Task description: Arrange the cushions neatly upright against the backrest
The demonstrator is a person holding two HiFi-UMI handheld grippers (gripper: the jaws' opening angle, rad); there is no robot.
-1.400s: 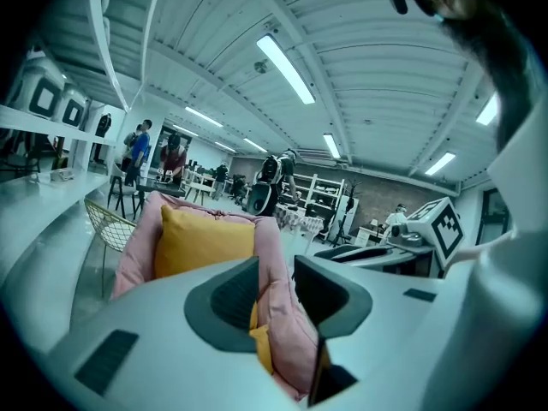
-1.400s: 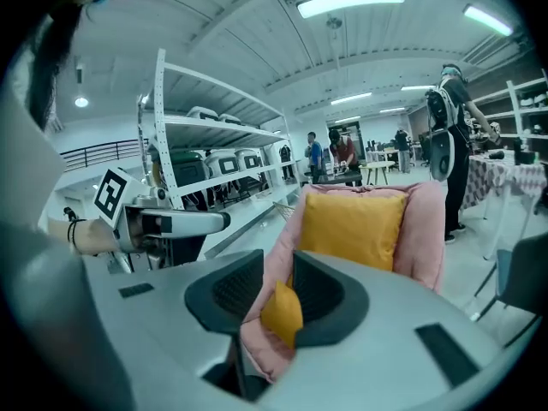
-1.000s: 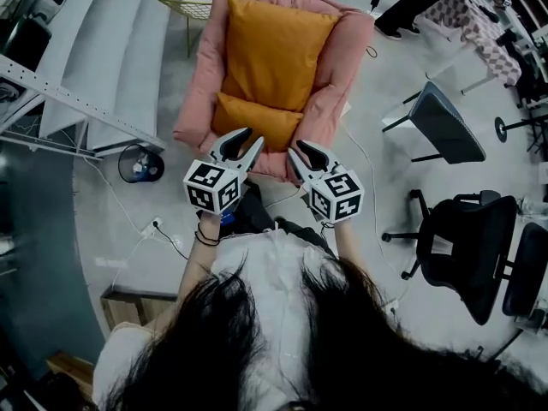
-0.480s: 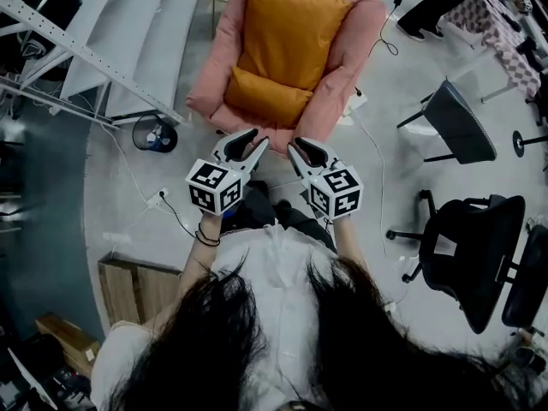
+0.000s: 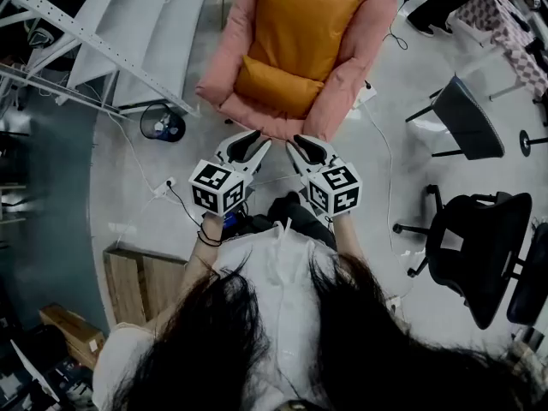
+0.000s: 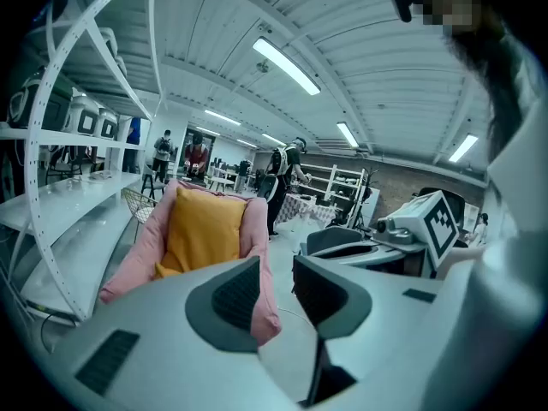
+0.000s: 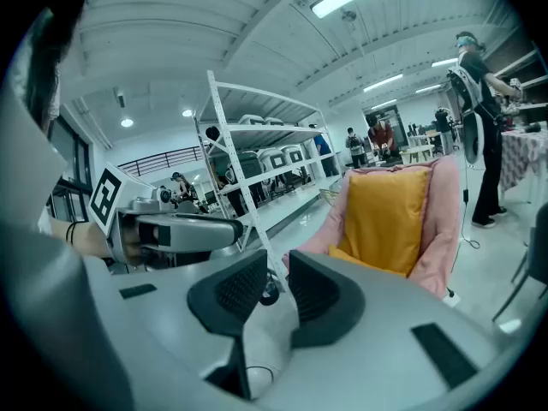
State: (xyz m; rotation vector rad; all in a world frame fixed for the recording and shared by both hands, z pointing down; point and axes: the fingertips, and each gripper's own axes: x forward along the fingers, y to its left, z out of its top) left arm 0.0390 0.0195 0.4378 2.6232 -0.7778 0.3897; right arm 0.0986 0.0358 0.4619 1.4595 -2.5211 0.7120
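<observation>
A pink padded armchair [image 5: 235,50] stands on the floor ahead of me. A large orange cushion [image 5: 304,24] leans upright against its backrest, and a smaller orange cushion [image 5: 278,88] lies on the seat at its foot. My left gripper [image 5: 248,150] and right gripper [image 5: 301,150] hover side by side just short of the chair's front edge, touching nothing. Each has a narrow gap between its jaws with nothing in it. The left gripper view shows the cushion [image 6: 201,229] beyond the left gripper [image 6: 276,285]. The right gripper view shows it [image 7: 385,217] beyond the right gripper [image 7: 278,289].
White metal shelving [image 5: 94,41] runs along the left, with a black bin [image 5: 163,125] beside the chair. A grey chair [image 5: 467,118] and a black office chair [image 5: 479,247] stand at the right. Cables trail over the floor. A wooden box [image 5: 141,281] sits at lower left.
Both grippers have drawn back from the armchair's front edge, which they overlapped a second ago. The chair now sits higher in the head view. The cushions have not moved.
</observation>
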